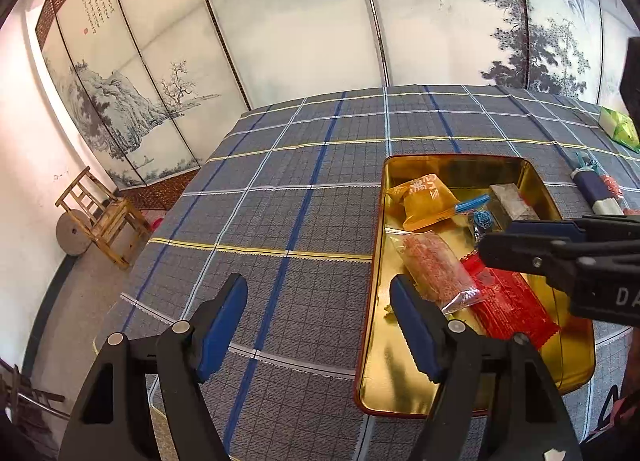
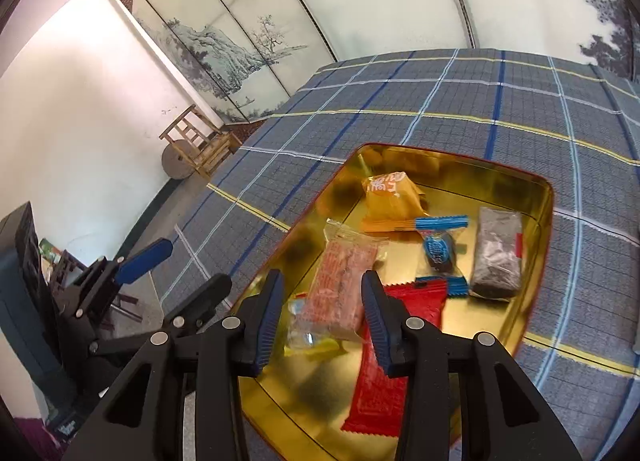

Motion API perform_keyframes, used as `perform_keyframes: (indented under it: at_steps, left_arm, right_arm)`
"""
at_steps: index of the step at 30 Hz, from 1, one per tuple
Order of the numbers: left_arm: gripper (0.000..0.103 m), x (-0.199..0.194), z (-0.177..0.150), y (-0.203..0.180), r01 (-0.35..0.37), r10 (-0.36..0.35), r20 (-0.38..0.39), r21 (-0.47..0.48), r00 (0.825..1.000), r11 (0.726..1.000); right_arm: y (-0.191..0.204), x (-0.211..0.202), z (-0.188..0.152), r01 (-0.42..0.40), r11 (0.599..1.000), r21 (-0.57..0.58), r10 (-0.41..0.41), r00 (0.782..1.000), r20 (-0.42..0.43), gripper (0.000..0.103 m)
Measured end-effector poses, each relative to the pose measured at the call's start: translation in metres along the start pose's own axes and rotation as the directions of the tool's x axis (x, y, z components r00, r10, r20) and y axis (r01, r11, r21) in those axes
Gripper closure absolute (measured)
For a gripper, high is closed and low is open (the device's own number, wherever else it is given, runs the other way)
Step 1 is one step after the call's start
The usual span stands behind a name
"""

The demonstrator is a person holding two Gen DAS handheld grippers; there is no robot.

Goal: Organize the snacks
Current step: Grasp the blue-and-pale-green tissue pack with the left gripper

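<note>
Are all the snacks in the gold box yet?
Not yet. Five are inside the gold tin, including the orange pack and red pack. Both the left gripper and right gripper are empty. A green packet remains on the cloth.

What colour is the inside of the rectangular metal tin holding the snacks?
Shiny gold inside the rectangular metal tin, with a thin red outer rim; the right wrist view shows it best.

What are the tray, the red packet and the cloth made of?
Tray: looks like thin metal, glossy gold inside; it mirrors the snacks, and the rim is rolled.
Red packet: probably plastic film, semi-gloss, with crimped zigzag ends.
Cloth: woven fabric, matte; a fine grid texture shows under the plaid stripes.
</note>
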State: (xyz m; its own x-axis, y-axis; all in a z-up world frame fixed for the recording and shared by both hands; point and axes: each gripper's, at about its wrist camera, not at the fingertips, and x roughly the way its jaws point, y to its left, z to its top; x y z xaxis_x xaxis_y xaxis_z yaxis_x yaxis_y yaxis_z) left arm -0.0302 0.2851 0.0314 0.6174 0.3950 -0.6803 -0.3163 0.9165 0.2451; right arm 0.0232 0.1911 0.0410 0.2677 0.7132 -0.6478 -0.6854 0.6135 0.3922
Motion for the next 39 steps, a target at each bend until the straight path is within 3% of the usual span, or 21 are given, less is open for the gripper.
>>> perform_keyframes:
  at_steps: [3,8,11,14,17,20,22,25,27,30,34,36,39]
  left_arm:
    - [0.03,-0.006,0.004,-0.012,0.001,-0.001,0.011,0.025,1.0,1.0]
    - [0.027,-0.019,0.015,-0.04,0.023,-0.026,0.034,0.08,0.999,0.996]
    - [0.025,-0.026,0.023,-0.066,0.061,-0.066,0.039,0.126,0.997,0.99]
    - [0.024,-0.03,0.032,-0.098,0.15,-0.154,0.007,0.178,0.988,0.972]
    - [0.024,-0.032,0.044,-0.132,0.261,-0.258,-0.043,0.209,0.965,0.942]
    - [0.024,-0.028,0.06,-0.167,0.392,-0.374,-0.124,0.191,0.919,0.9]
    - [0.024,-0.02,0.071,-0.191,0.448,-0.422,-0.168,0.18,0.891,0.876]
    - [0.027,-0.004,0.087,-0.229,0.483,-0.441,-0.221,0.202,0.87,0.852]
    - [0.027,0.011,0.096,-0.252,0.51,-0.457,-0.258,0.205,0.851,0.835]
    - [0.03,0.038,0.107,-0.28,0.576,-0.501,-0.341,0.168,0.796,0.8]
    - [0.038,0.07,0.111,-0.309,0.621,-0.517,-0.437,0.129,0.736,0.773]
    - [0.038,0.082,0.112,-0.319,0.614,-0.502,-0.462,0.125,0.732,0.78]
    - [0.038,0.093,0.114,-0.327,0.651,-0.535,-0.493,0.089,0.686,0.753]
  right_arm:
    - [-0.013,-0.027,-0.017,0.032,0.999,-0.021,-0.031,0.999,0.039,0.06]
    - [-0.06,-0.087,-0.059,0.149,0.989,0.005,-0.148,0.982,0.114,0.055]
    - [-0.104,-0.125,-0.087,0.265,0.962,0.065,-0.272,0.953,0.131,0.051]
    - [-0.156,-0.164,-0.114,0.374,0.913,0.165,-0.396,0.91,0.127,0.051]
    - [-0.203,-0.201,-0.132,0.465,0.85,0.247,-0.504,0.854,0.128,0.05]
    - [-0.237,-0.225,-0.146,0.551,0.787,0.277,-0.597,0.794,0.114,0.049]
    - [-0.257,-0.236,-0.15,0.57,0.767,0.296,-0.62,0.777,0.112,0.049]
    - [-0.273,-0.245,-0.154,0.562,0.763,0.319,-0.621,0.774,0.122,0.047]
    - [-0.278,-0.245,-0.156,0.541,0.775,0.326,-0.604,0.787,0.129,0.047]
    - [-0.278,-0.245,-0.159,0.51,0.797,0.324,-0.575,0.805,0.146,0.046]
    - [-0.282,-0.248,-0.162,0.464,0.815,0.348,-0.54,0.825,0.166,0.045]
    - [-0.283,-0.249,-0.163,0.446,0.823,0.353,-0.527,0.831,0.178,0.045]
    - [-0.282,-0.249,-0.164,0.433,0.832,0.347,-0.514,0.837,0.19,0.045]
